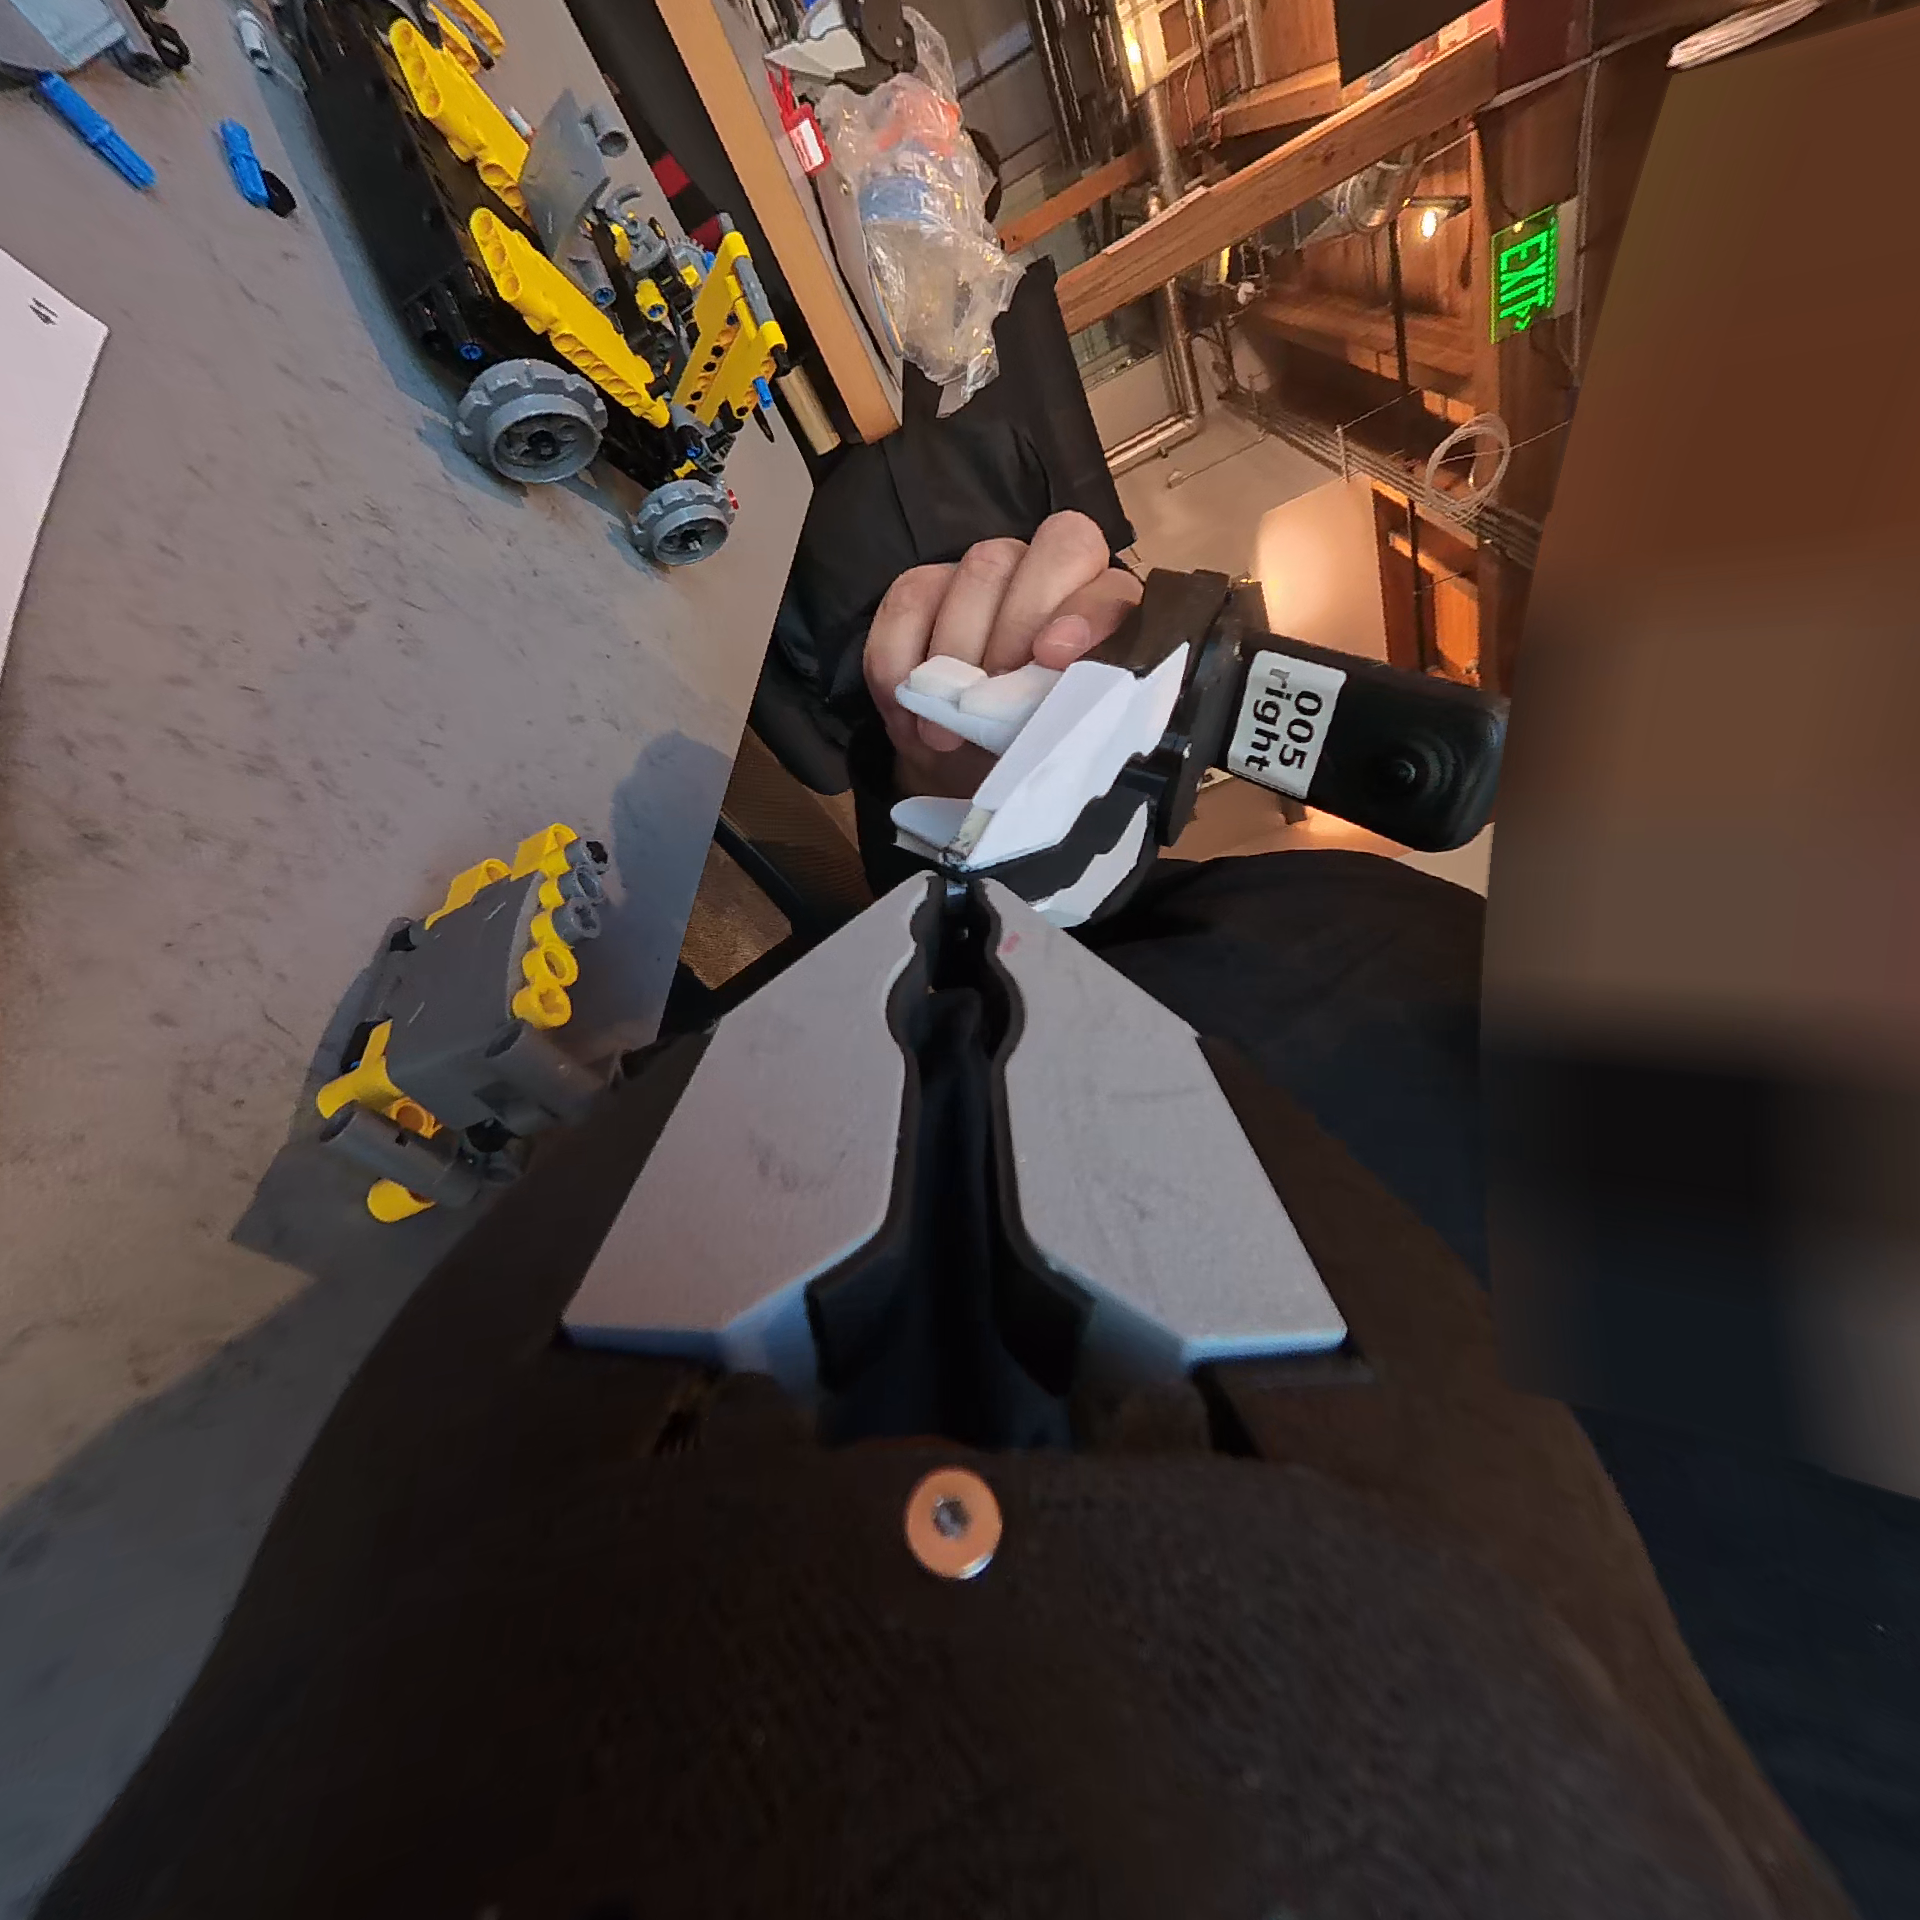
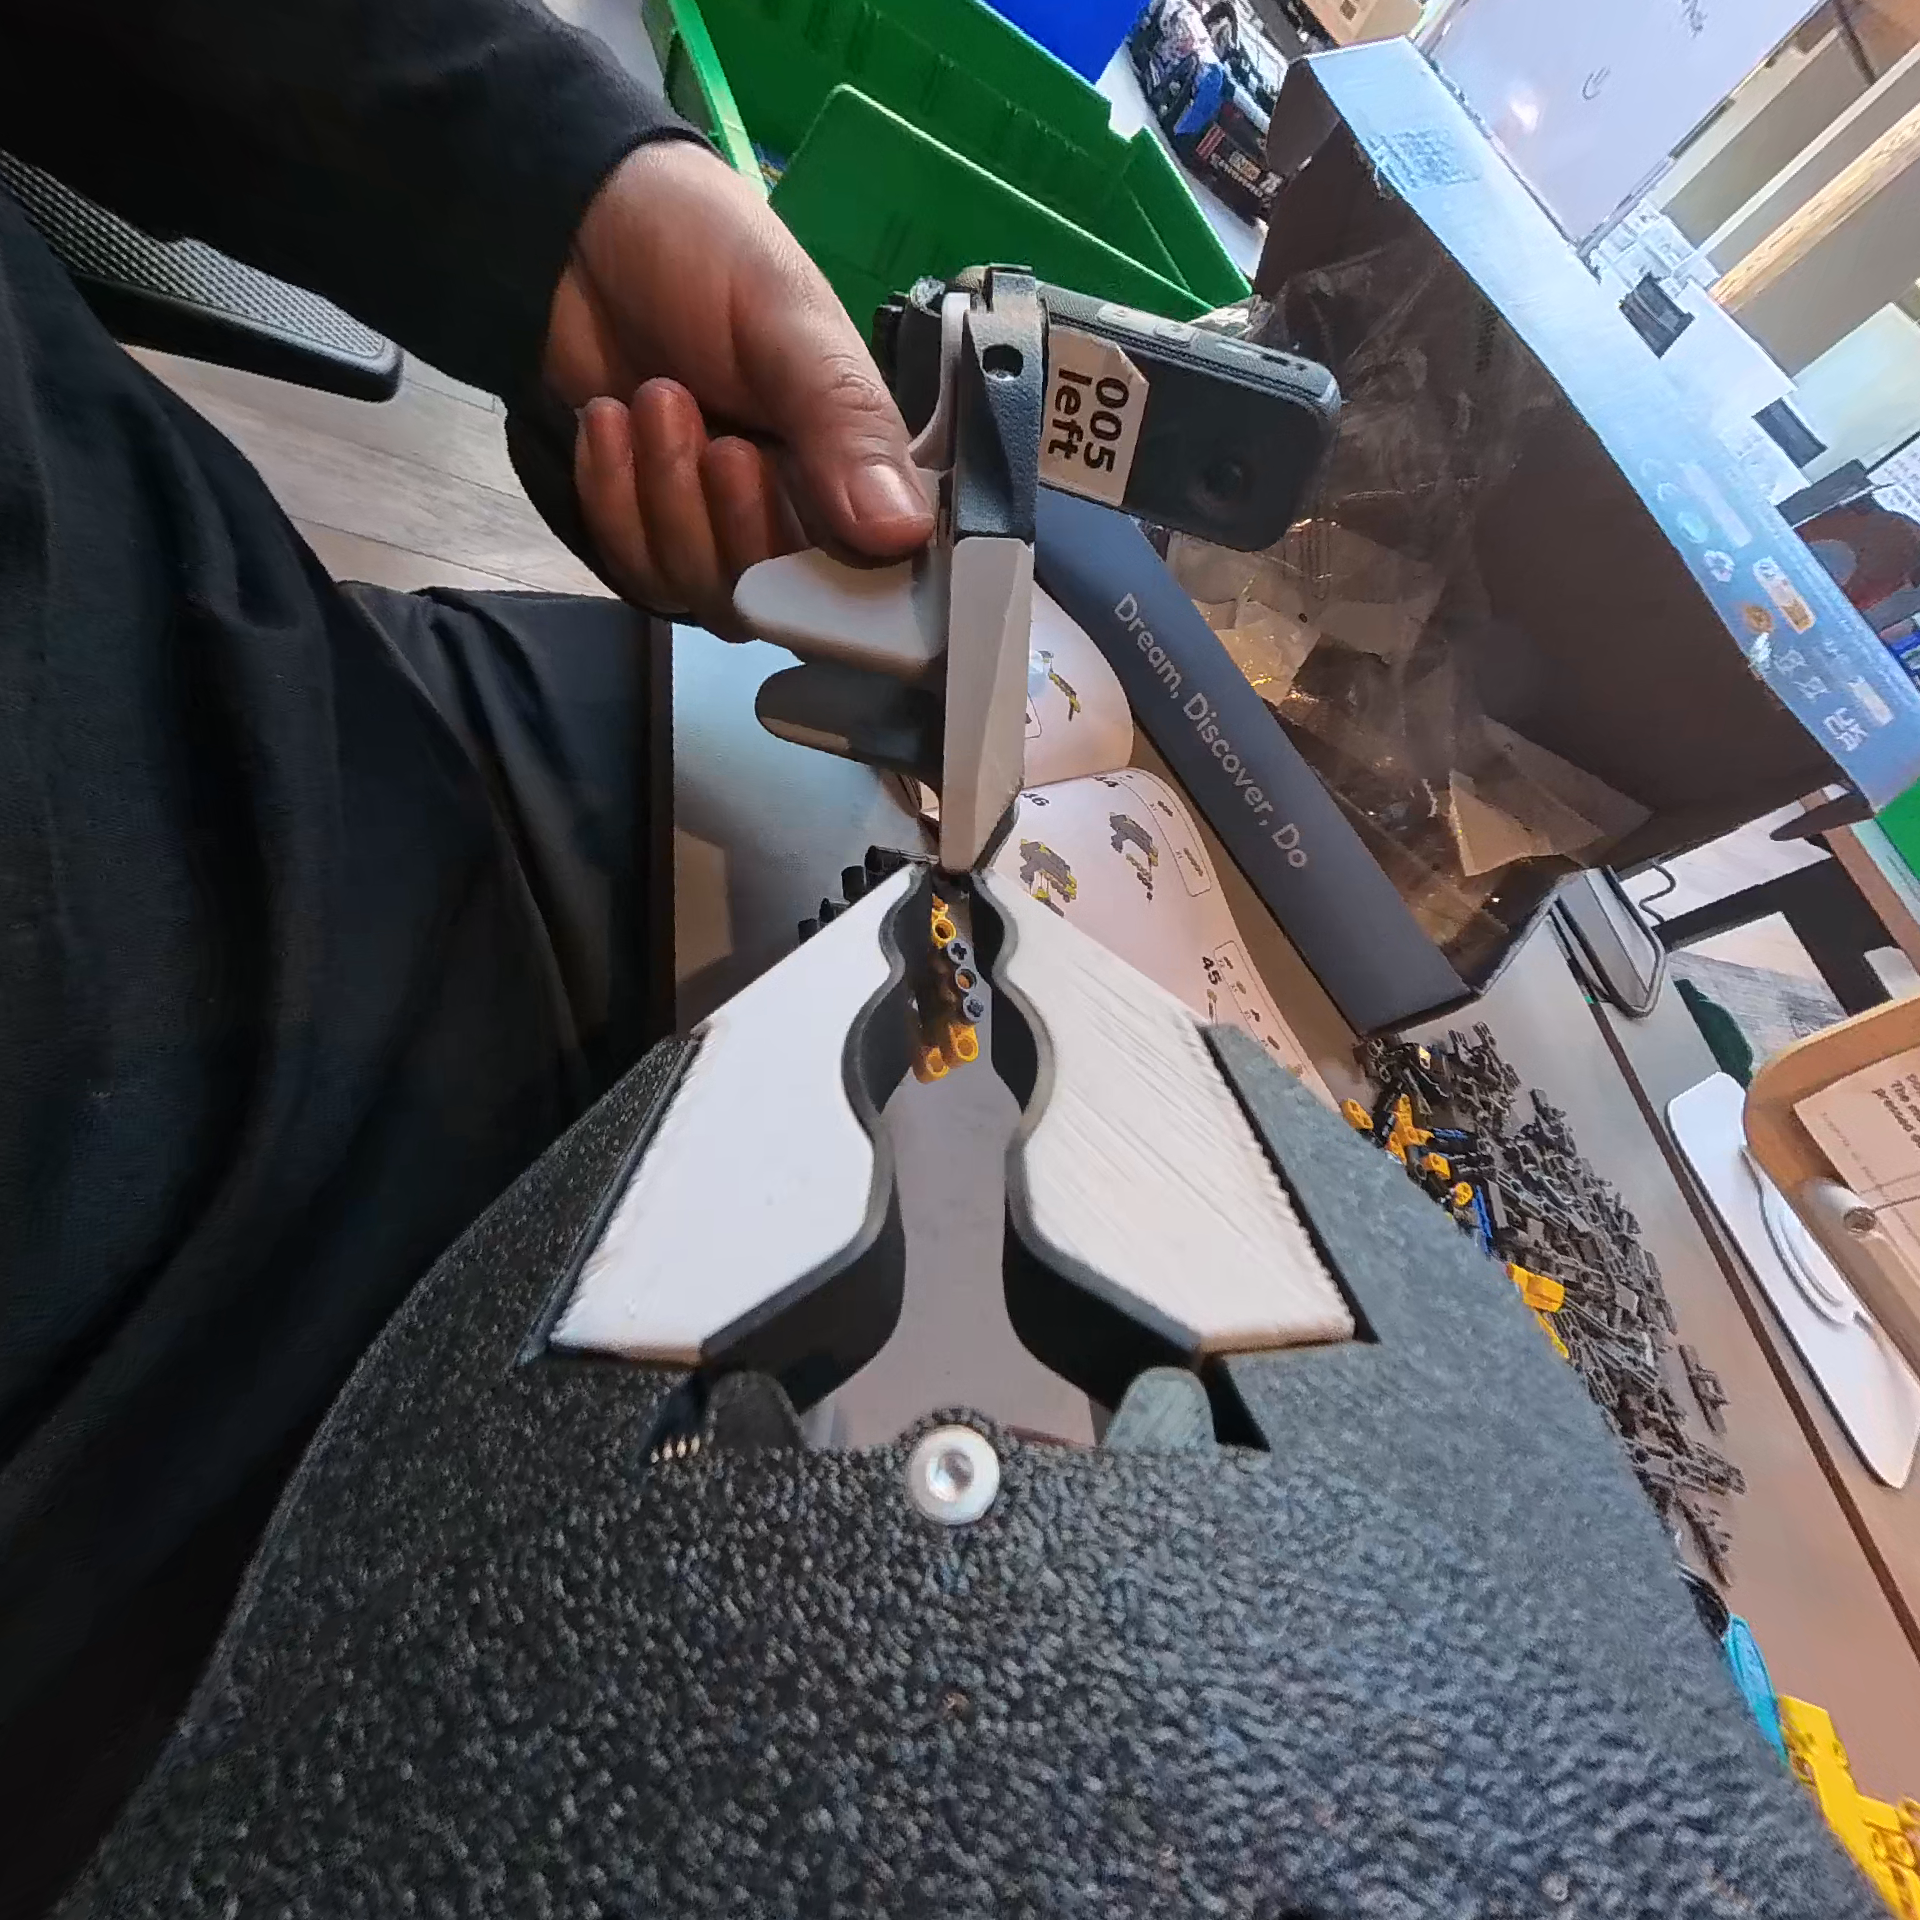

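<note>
My left gripper (image 1: 952,891) and right gripper (image 2: 952,881) meet tip to tip in the air, off the table's edge and above a person's lap. Each has its jaws almost together on a small dark part (image 1: 953,914) at the meeting point; the part is too small to identify. The right gripper (image 1: 961,857) comes in from above in the left wrist view. The left gripper (image 2: 964,857) shows edge-on in the right wrist view. A yellow and grey toy-brick piece (image 2: 948,1003) shows through the right fingers' gap; I cannot tell whether it is held.
A grey and yellow sub-assembly (image 1: 468,1039) lies near the grey table's edge (image 1: 727,790), and a yellow and black brick vehicle (image 1: 582,312) sits farther back with blue pins (image 1: 94,130). A pile of loose pieces (image 2: 1558,1195), an instruction booklet (image 2: 1132,862) and a cardboard box (image 2: 1507,468) are to the right. My left and right fingertips are right by each other.
</note>
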### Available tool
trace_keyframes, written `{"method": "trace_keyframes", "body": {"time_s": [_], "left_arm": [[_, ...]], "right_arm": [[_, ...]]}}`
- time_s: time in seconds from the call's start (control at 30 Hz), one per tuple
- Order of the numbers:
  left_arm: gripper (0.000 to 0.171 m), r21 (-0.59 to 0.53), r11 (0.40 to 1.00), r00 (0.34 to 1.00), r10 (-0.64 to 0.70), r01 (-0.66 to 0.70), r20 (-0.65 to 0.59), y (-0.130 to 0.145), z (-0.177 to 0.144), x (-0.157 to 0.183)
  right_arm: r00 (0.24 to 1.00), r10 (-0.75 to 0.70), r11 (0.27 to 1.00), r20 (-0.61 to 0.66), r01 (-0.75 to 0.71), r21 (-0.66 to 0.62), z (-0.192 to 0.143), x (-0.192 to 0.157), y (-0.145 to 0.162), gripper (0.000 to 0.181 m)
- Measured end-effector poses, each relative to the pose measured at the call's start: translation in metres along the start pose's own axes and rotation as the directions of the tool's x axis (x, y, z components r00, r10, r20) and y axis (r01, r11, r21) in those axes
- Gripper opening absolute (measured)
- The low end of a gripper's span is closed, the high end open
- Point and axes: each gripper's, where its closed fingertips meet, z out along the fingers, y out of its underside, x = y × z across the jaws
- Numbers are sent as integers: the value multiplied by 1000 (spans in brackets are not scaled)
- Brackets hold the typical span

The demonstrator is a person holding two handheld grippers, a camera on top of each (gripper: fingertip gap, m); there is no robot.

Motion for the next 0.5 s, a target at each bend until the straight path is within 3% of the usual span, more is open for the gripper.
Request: {"method": "trace_keyframes", "body": {"time_s": [0.5], "left_arm": [[3, 19, 1000, 1000, -7, 7, 5, -4, 0, -1]], "right_arm": [[999, 7, 1000, -44, -7, -10, 0, 6, 3, 6]]}}
